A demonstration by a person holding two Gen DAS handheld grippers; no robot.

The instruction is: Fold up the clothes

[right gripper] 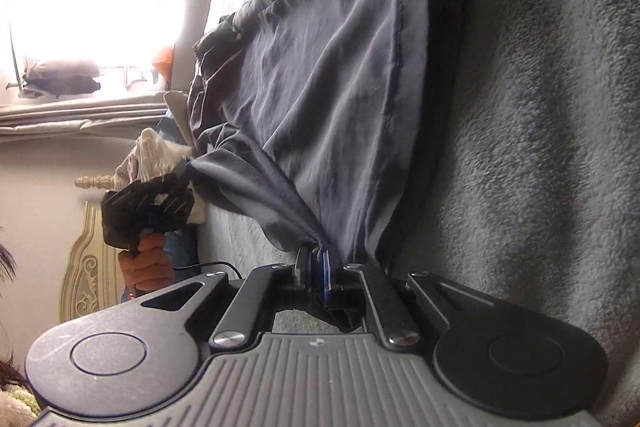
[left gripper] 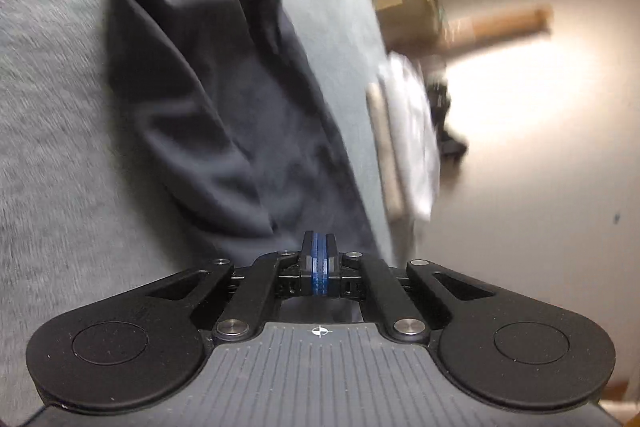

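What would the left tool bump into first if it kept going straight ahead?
Probably the dark garment: the left tool, pads shut together, points right at its near edge lying on the grey blanket. How close is hard to tell.

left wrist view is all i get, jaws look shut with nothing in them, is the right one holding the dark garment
Observer: Yes, the right gripper is shut on a bunched corner of the dark garment.
Operator: is the cloth lifted or flat
Observer: It rises taut to the right jaws; the far end lies on the grey blanket.
Operator: where's my left gripper from there
Observer: The left gripper sits at the garment's other near corner, touching the cloth; whether it grips any I cannot tell.
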